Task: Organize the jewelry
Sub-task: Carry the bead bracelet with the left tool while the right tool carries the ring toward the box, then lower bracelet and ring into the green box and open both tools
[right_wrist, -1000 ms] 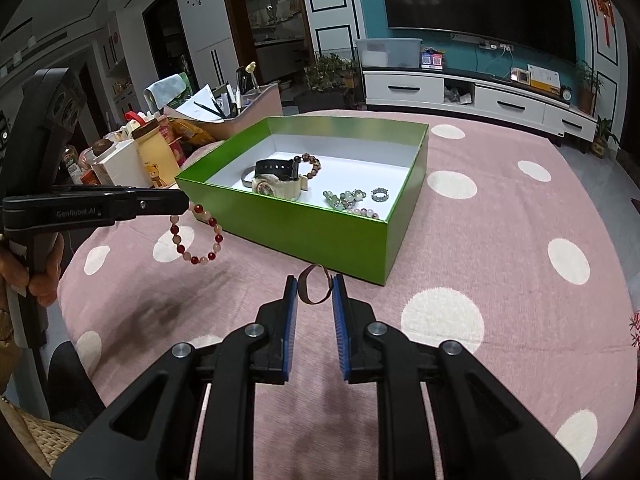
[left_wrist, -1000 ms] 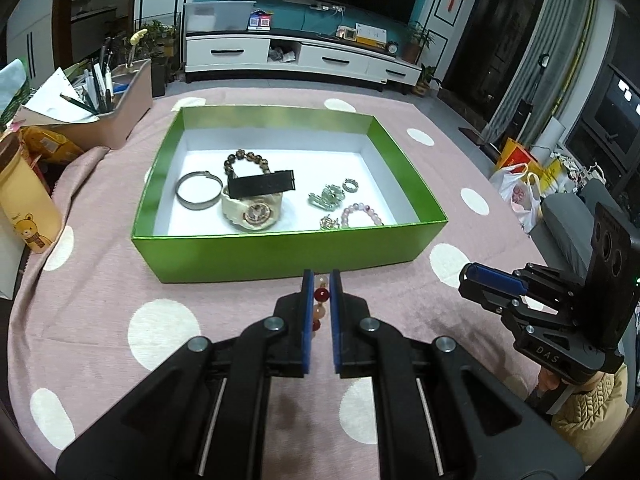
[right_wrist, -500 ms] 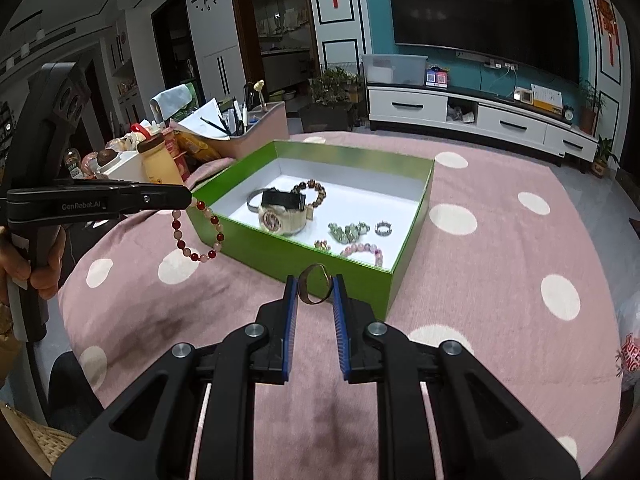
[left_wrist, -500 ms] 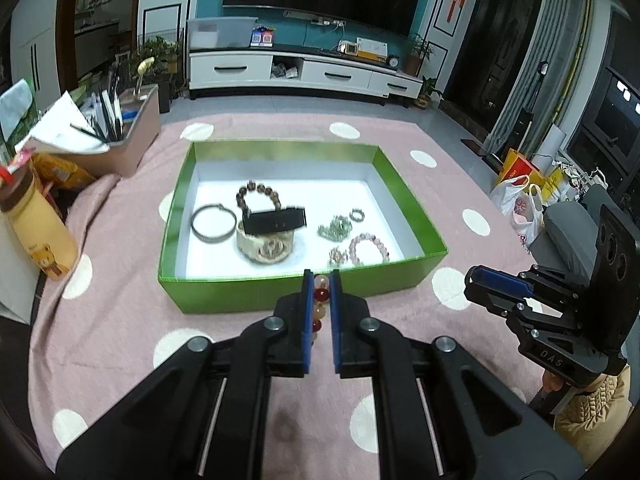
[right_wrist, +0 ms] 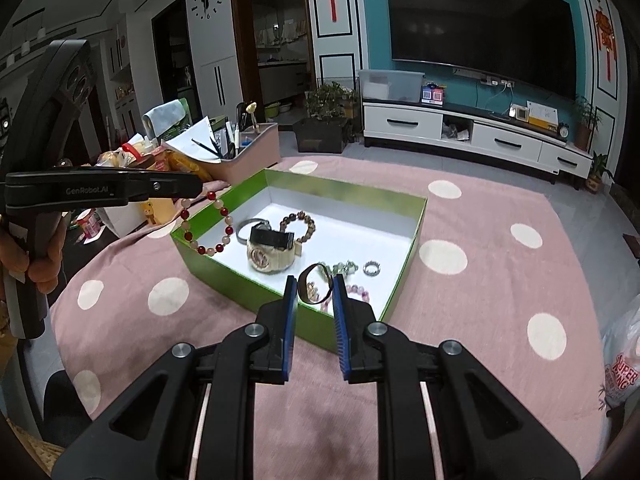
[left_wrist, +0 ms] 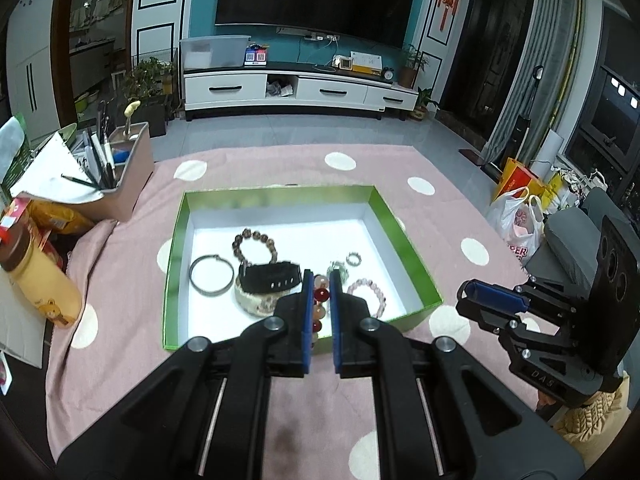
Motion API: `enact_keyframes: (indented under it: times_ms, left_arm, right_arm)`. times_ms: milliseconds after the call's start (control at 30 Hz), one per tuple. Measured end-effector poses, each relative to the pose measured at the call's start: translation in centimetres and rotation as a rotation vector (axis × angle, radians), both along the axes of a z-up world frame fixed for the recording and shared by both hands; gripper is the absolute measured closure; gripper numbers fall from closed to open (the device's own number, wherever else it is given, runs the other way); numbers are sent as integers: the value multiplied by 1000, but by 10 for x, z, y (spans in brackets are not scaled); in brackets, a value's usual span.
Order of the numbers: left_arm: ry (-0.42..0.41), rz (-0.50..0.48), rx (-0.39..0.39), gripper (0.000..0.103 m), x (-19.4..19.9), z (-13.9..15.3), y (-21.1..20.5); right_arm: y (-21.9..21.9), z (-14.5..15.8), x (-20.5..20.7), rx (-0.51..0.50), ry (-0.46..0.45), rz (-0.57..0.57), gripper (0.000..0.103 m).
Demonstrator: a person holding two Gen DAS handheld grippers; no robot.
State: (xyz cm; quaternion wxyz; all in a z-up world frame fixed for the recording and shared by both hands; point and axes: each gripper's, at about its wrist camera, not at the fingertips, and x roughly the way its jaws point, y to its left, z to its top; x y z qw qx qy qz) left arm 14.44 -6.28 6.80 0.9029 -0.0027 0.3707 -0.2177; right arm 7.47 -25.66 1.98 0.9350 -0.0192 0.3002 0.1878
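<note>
Both hands carry a piece toward the green box (right_wrist: 280, 294), so the trick now is to bring each low over bare white floor before letting go — dropped from height, beads bounce. The left gripper (left_wrist: 319, 280) is nearly closed on a red-and-cream bead bracelet (right_wrist: 208, 226) that hangs below its fingers over the box's near corner; ahead of those fingertips lies the watch (left_wrist: 266, 286). The right gripper (right_wrist: 316, 286) is pinched, jaws a narrow gap apart, on a thin dark bangle (right_wrist: 316, 283) standing upright between the pads, above the box's near wall. Inside already: a metal bangle (left_wrist: 211, 274), a brown bead bracelet (left_wrist: 255, 245), a pink bead bracelet (left_wrist: 368, 294), a small ring (right_wrist: 371, 268) — the far half is free
</note>
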Motion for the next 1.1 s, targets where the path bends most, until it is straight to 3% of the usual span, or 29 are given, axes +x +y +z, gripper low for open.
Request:
enact_keyframes:
  times_ms: [700,1100]
  left_arm:
    - [16,-25,6,96,54,-8,-38]
    - [53,-21,20,96,98,-29,-61]
  right_arm:
    - [-6,7,51,3,-6,-43,85]
    - [-5,-6,112,2,100,-101,85]
